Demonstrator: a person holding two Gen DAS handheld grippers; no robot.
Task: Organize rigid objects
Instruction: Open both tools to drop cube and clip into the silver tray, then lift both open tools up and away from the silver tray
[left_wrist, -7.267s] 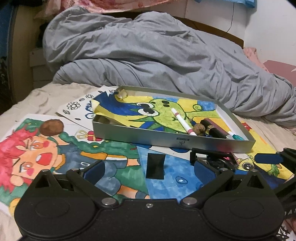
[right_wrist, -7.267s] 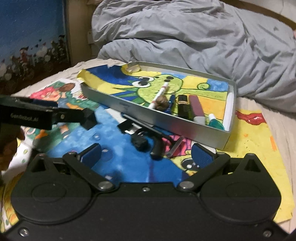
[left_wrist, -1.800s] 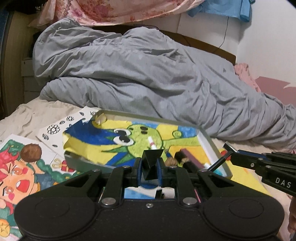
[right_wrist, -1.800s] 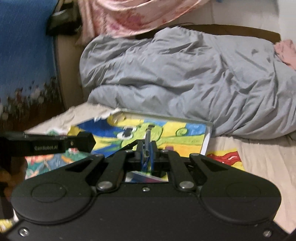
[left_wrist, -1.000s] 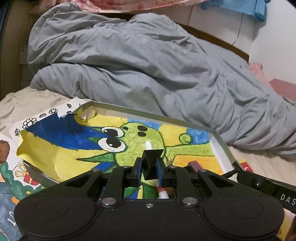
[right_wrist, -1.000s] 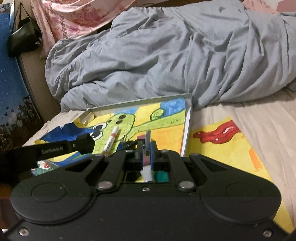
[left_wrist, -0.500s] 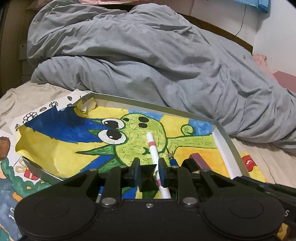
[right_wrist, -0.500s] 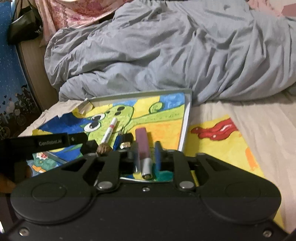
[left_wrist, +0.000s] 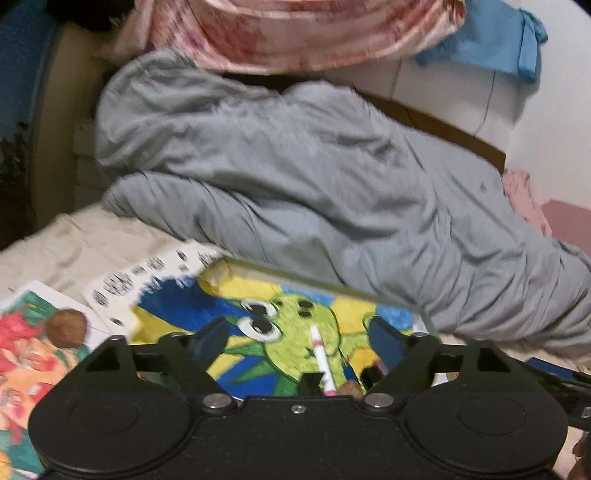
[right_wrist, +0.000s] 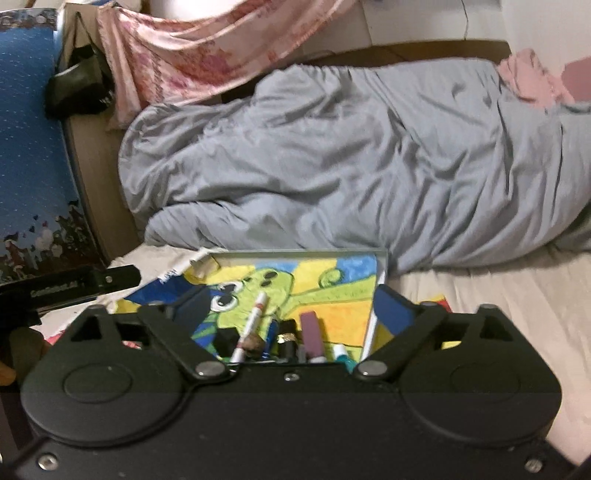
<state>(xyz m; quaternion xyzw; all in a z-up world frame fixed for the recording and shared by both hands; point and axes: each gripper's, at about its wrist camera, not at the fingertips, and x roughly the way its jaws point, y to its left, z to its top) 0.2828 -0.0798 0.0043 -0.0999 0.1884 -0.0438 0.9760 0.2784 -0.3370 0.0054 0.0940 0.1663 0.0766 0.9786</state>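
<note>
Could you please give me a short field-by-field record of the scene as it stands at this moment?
setting: bed with a grey duvet and drawings spread on it
container: metal tray lined with a green monster drawing
in tray: white marker, purple tube, a teal-capped item, a small brown nut, dark items that are hard to identify
outside tray: brown walnut on a red-haired cartoon drawing
left gripper: jaws open, empty
right gripper: jaws open, empty, above the tray
</note>
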